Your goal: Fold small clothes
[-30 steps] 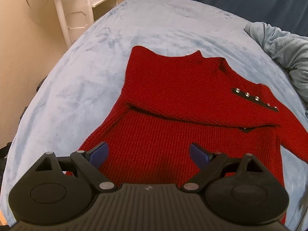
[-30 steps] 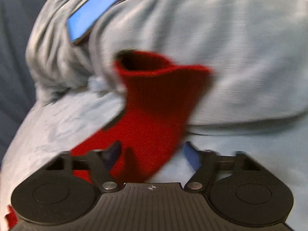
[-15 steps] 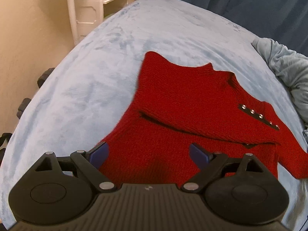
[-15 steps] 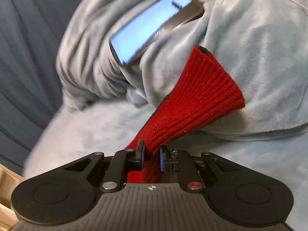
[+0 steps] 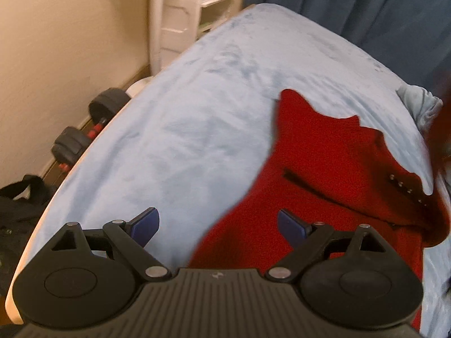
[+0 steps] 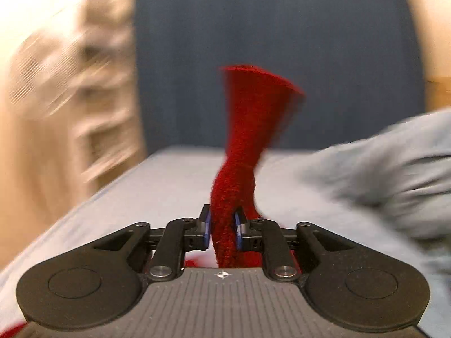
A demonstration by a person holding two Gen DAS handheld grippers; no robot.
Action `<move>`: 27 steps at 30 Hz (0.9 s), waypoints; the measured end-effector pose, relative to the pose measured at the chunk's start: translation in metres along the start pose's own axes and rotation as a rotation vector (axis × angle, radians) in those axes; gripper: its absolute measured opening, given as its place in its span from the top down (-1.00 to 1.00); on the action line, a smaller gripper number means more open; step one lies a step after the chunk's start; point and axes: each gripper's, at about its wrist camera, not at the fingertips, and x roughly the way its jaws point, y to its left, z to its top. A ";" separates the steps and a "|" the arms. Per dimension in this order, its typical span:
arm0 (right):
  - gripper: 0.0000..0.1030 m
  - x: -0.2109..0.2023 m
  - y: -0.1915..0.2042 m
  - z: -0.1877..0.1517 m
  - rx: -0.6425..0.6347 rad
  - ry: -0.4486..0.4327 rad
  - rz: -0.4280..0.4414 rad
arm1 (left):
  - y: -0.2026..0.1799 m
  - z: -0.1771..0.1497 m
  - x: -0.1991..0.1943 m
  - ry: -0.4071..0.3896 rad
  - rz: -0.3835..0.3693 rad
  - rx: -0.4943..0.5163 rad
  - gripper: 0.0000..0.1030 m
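R tool [image 6: 222, 226]: pinched on red knit sweater's sleeve [image 6: 251, 129], jaws just eased wider, sleeve raised.
L tool [image 5: 218, 225]: wide open, empty.
Sweater [image 5: 332, 180]: flat on pale-blue bed [image 5: 197, 112], right of L tool.

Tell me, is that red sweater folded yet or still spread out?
Partly folded. One sleeve lies across the red sweater on the bed, while the other sleeve is lifted, pinched in the right gripper.
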 end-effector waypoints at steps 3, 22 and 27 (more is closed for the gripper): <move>-0.01 0.043 0.064 -0.060 -0.064 0.333 0.142 | 0.012 -0.005 0.005 0.029 0.018 -0.011 -0.82; -0.10 -0.059 -0.110 -0.104 0.377 0.298 -0.210 | -0.142 0.057 0.080 0.035 -0.231 0.227 -0.82; -0.10 -0.066 -0.124 -0.138 0.445 0.357 -0.256 | -0.185 0.067 0.117 0.096 -0.181 0.283 -0.82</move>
